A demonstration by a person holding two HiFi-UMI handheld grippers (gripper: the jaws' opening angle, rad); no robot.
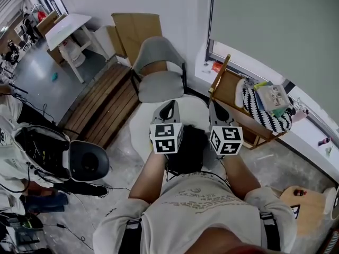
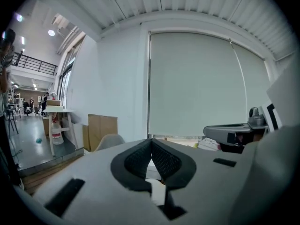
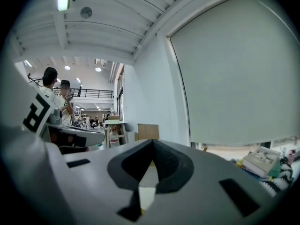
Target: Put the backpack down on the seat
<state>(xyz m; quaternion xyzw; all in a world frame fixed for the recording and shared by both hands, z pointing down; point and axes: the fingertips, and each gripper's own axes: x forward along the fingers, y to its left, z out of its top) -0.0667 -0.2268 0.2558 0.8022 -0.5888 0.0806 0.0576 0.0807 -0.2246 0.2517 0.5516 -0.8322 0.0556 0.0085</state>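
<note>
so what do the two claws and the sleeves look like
The left claw and right claw are both pale grey and taper to a point, with black ribbed pads inside. Each carries a white cube printed with black square markers. The sleeves are short and off-white.

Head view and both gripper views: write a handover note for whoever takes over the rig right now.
Left gripper: fingers shut, empty, raised toward the window blind.
Right gripper: fingers shut, empty, raised alongside.
Grey chair stands just ahead, nothing on its seat.
The backpack is not clearly in view; the black straps at the person's shoulders may belong to it.
Done: nothing.
Left: put the backpack on the seat.
</note>
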